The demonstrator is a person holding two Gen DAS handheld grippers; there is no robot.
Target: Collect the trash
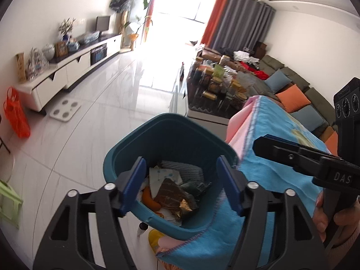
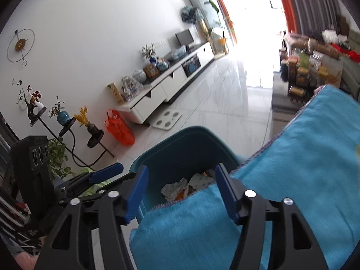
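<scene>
The dark teal plastic waste bin (image 1: 171, 139) stands on the pale tiled floor (image 1: 94, 121), pressed against the edge of a bench draped in a bright blue towel with pink trim (image 1: 276, 157). Inside it lies a heap of trash: a brown-and-gold foil wrapper (image 1: 174, 199), crumpled white paper (image 1: 165, 175), a grey cloth (image 1: 186, 168) and an orange scrap (image 1: 149, 199).

The left hand-held gripper (image 1: 180, 184) hangs over the bin's mouth, its blue-padded fingers spread wide with nothing between them but the trash below. At about three o'clock from the bin, the right hand-held gripper (image 1: 270, 145) reaches over the towel, held by a person's hand (image 1: 326, 213). From its own camera, the right hand-held gripper (image 2: 182, 191) is also spread apart and empty, straddling the bin's rim and the towel's corner.

Farther out, at ten o'clock, a white bathroom scale (image 1: 65, 110) lies on the floor near a long white low cabinet (image 1: 67, 72). An orange mesh bag (image 1: 16, 114) sits at nine o'clock. At one o'clock a dark table crowded with jars (image 1: 216, 85) stands before a sofa with orange and blue cushions (image 1: 292, 94).
</scene>
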